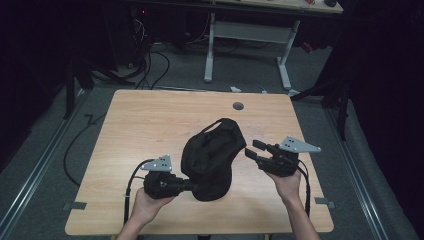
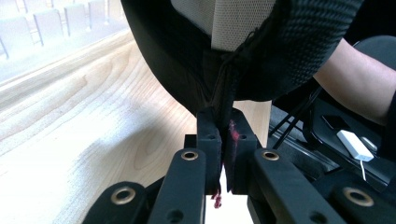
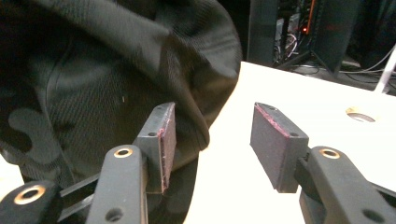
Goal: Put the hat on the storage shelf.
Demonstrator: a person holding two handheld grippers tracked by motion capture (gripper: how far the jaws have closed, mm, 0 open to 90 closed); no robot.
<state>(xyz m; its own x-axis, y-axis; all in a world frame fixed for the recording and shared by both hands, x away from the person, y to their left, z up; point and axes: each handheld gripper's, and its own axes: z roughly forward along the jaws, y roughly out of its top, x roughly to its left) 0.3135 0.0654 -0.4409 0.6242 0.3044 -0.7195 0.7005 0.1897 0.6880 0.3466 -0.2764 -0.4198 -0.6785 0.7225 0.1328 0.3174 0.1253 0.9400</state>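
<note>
While the left gripper is clamped tight on the near edge of the black fabric baseball cap, the right gripper stands with its jaws apart and nothing between the pads, just beside the cap's right flank. In the right gripper view the dark cloth lies immediately left of the left-hand pad, apart from it or barely brushing it; I cannot tell which.

The cap sits near the middle of the light wooden table, toward the person's edge, between the two hands. Its long axis runs from near to far, tilted slightly rightward, with the strap loop at the far end and the broad rounded end nearest the person. In the left gripper view the pinched fabric rises from between the closed pads, with pale mesh lining above, so the cap hangs from that grip with its inside partly exposed.

For the right gripper, the cap lies to its left and a little nearer. A short move leftward would likely bring the side panel between its open jaws.
</note>
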